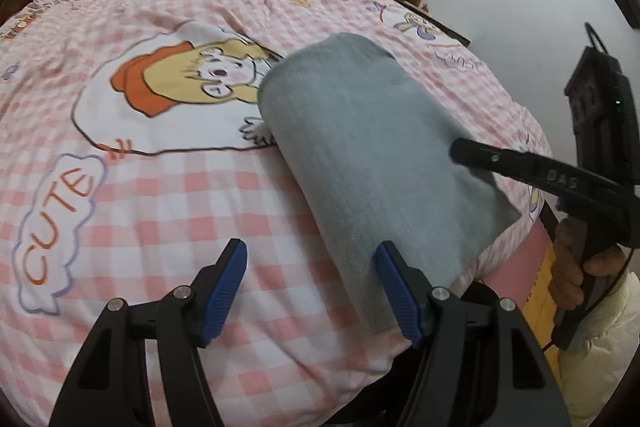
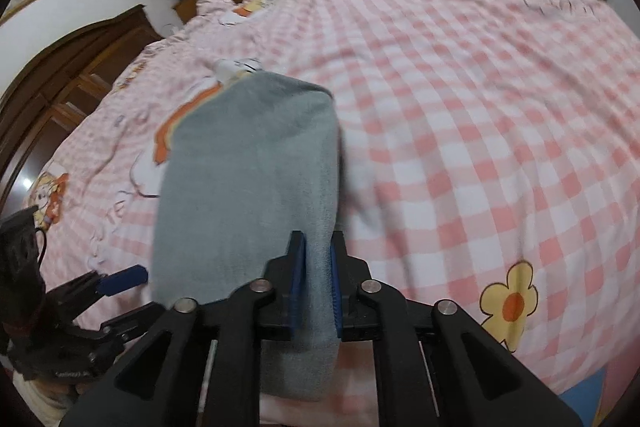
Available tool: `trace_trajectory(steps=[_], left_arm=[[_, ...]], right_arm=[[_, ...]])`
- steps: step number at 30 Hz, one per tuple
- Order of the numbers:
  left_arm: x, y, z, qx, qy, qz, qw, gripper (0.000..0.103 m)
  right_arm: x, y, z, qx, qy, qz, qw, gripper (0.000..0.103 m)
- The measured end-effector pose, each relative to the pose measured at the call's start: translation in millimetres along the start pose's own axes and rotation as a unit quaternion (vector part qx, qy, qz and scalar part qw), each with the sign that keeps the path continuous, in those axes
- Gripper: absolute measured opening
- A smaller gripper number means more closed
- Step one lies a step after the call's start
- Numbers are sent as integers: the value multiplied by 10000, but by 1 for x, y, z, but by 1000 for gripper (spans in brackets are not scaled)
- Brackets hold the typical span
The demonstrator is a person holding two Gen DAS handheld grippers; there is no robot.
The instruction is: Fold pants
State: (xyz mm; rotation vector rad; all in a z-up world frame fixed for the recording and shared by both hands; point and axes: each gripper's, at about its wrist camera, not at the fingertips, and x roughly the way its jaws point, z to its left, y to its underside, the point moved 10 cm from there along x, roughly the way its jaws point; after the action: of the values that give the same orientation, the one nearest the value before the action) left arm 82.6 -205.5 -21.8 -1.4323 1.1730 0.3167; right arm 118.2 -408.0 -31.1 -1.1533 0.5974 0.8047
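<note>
Left wrist view: left gripper (image 1: pixel 310 287) at lower centre, its blue fingers (image 1: pixel 224 287) spread apart and holding nothing, the right one just beside the grey pants (image 1: pixel 372 147). Pants lie folded right of centre on the pink checked bedspread (image 1: pixel 180 207). Right wrist view: right gripper (image 2: pixel 318 287) at lower centre, fingers clamped on the pants' near edge.
</note>
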Motion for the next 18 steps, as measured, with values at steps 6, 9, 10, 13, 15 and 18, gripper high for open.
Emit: trace_trajectory(steps=[6, 9, 10, 13, 15, 18], left_arm=[[26, 11, 1, 14, -20, 243, 9997, 77], [20, 8, -1, 47, -25, 275, 9996, 77], [12, 1, -3, 126, -68, 166, 9998, 76], [-7, -24, -12, 429, -154, -317, 9985, 76], [-10, -40, -20, 611, -132, -494, 9968, 76], [1, -63, -31, 766, -48, -527, 9957, 61]], right_arm=[[-16, 0, -11, 222, 112, -77, 9997, 23], [-42, -10, 2, 131, 78, -400, 9991, 23], [-51, -13, 10, 41, -22, -543, 9985, 23], [-60, -15, 33, -274, -158, -717, 9969, 23], [-52, -8, 41, -524, -58, -651, 9965, 23], [-31, 9, 39, -587, 77, -373, 9975, 23]])
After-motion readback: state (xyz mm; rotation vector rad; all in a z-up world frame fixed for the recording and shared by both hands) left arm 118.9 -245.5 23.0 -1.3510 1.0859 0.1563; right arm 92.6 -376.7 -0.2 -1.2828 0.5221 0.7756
